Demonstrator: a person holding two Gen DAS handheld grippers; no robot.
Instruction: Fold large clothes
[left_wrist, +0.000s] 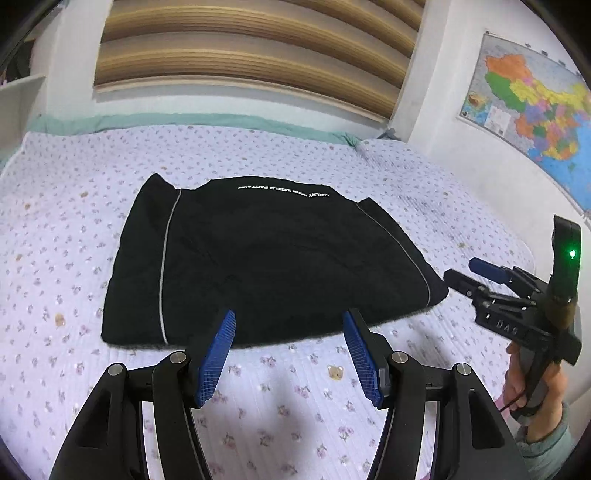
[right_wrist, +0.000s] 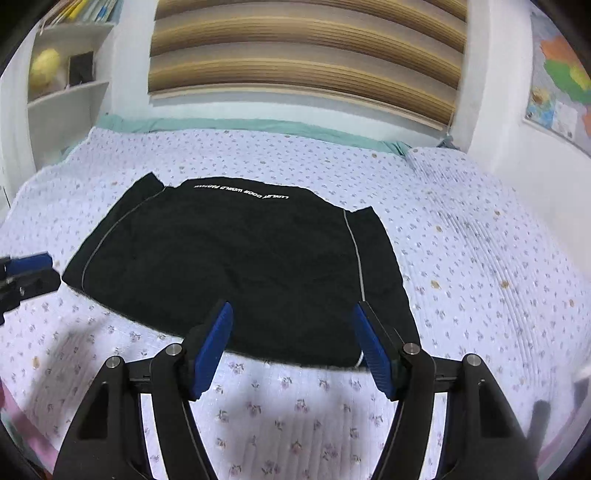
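Upside-down, white lettering on black garment (left_wrist: 258, 258)

You have one folded black garment (left_wrist: 258, 258), one bed (left_wrist: 332, 406), one wall map (left_wrist: 535, 110), and two tools: left tool (left_wrist: 288, 350), right tool (right_wrist: 291, 347).
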